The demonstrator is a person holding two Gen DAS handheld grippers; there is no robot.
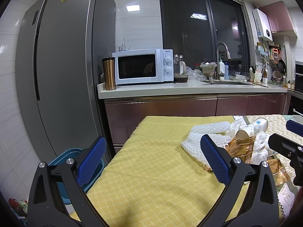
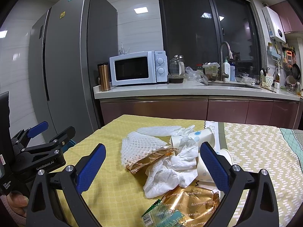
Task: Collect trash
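Standing tallest at the back left is the grey fridge [image 2: 62,56], with the kitchen counter [image 2: 189,90] running right from it and carrying the white microwave [image 2: 138,68] and a copper tumbler [image 2: 103,76]. Below that, your table [image 2: 113,170] wears a yellow cloth on its left part and a patterned grey-and-white cloth to the right. A blue bin [image 1: 75,155] sits off the table's left edge, low beside the fridge.

You hold the left gripper [image 1: 153,160] over bare yellow cloth, jaws spread wide and holding nothing. Your right gripper [image 2: 153,166] hovers above the trash pile, jaws likewise released and empty, one finger on either side of the heap.

The trash lies near the seam where the two cloths meet. White foam netting [image 2: 140,147] spreads at the pile's far left. A crumpled white tissue [image 2: 170,172] lies in the middle, touching a gold wrapper [image 2: 151,158] on its left. Paper cups [image 2: 200,136] with blue dots lie tipped over behind and to the right. Nearest you, a larger gold wrapper [image 2: 195,202] rests against a small green packet [image 2: 162,213].
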